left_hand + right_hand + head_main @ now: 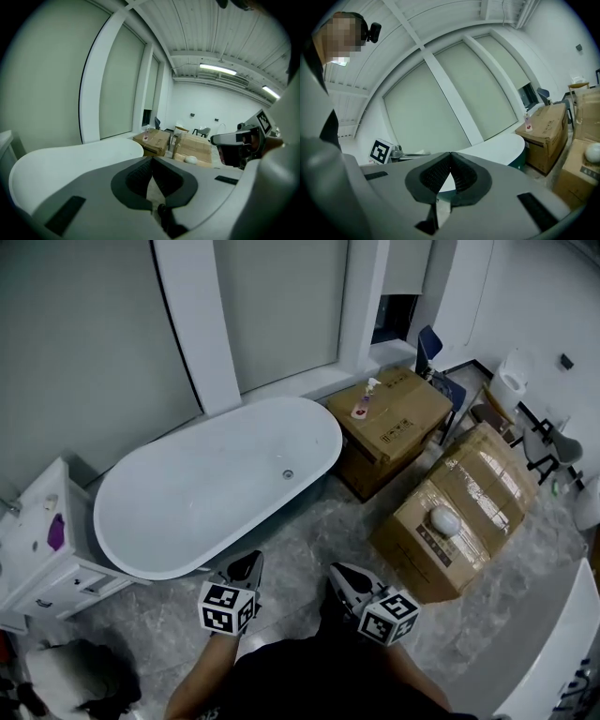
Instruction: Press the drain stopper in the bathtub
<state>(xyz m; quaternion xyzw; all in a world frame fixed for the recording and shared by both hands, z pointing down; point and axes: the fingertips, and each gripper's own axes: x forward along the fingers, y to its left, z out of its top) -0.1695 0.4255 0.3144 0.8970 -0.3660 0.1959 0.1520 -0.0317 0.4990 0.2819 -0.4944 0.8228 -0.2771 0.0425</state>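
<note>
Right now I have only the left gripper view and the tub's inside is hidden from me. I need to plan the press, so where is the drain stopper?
Observer: The head view shows the drain stopper on the floor of the bathtub, in the half nearer the cardboard box.
Operator: Where do the grippers stand?
Observer: The left gripper and the right gripper both hang over the floor on the near side of the tub, short of its rim.
Operator: Is the right one free?
Observer: Yes. The right gripper view shows its jaws closed tip to tip with nothing between them.
</note>
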